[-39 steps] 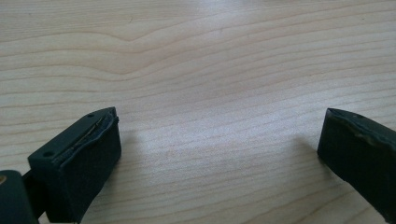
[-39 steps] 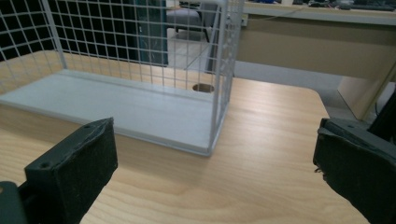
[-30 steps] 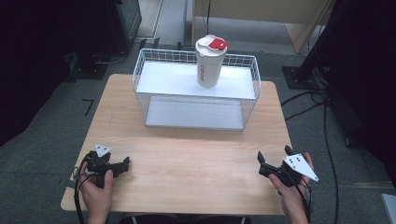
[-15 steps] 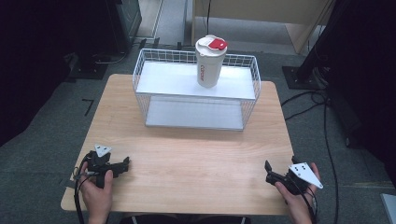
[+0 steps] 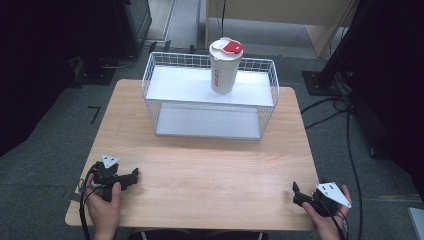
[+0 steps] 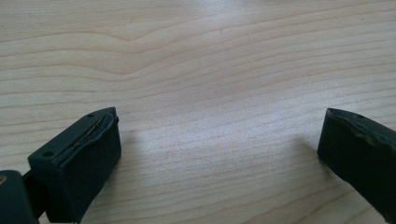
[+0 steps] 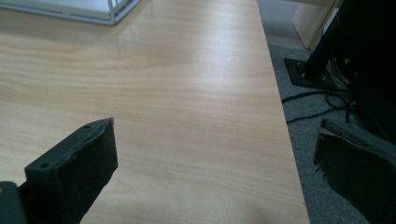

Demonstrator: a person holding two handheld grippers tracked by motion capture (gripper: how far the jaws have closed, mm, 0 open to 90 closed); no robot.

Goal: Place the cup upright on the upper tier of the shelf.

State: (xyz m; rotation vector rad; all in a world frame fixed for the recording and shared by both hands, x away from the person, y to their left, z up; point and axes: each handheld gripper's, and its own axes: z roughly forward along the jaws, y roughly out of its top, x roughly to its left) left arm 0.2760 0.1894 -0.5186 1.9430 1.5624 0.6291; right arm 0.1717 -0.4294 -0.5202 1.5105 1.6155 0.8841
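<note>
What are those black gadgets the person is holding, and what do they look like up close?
They are two hand-held grippers. The left gripper and right gripper are black, each topped with a grey three-cornered plate and trailing a black cable. Up close, each has two blocky black jaws with screw holes and worn padded faces. No sleeves are visible.

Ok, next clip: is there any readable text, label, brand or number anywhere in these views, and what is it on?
Red vertical lettering on the side of the white cup standing on the wire rack's upper shelf: too small and blurred to read.
Red patch on the cup's lid: no text can be made out.
Wooden table, left hand-held gripper and right hand-held gripper: no text visible.
</note>
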